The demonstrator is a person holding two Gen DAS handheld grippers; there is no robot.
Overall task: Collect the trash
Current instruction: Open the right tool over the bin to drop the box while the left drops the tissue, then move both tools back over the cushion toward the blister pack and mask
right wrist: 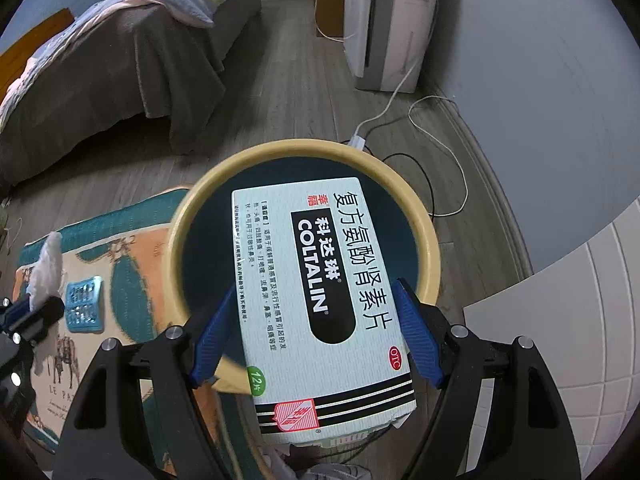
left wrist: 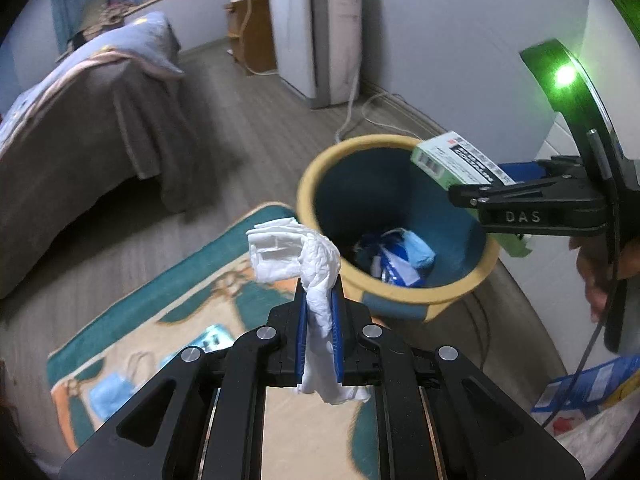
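While over one bin (right wrist: 430, 248): left jaws pinching one tissue (left wrist: 298, 256), right jaws spread around one medicine box (right wrist: 320, 300).

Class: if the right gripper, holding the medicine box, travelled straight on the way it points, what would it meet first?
Most likely the open mouth of the yellow-rimmed bin, directly beyond the medicine box in the right gripper; depth is uncertain.

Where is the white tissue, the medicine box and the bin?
white tissue (left wrist: 294, 250): left wrist view, on its crumpled top.
medicine box (right wrist: 320, 300): right wrist view, on the printed face.
bin (right wrist: 430, 248): right wrist view, on the yellow rim.
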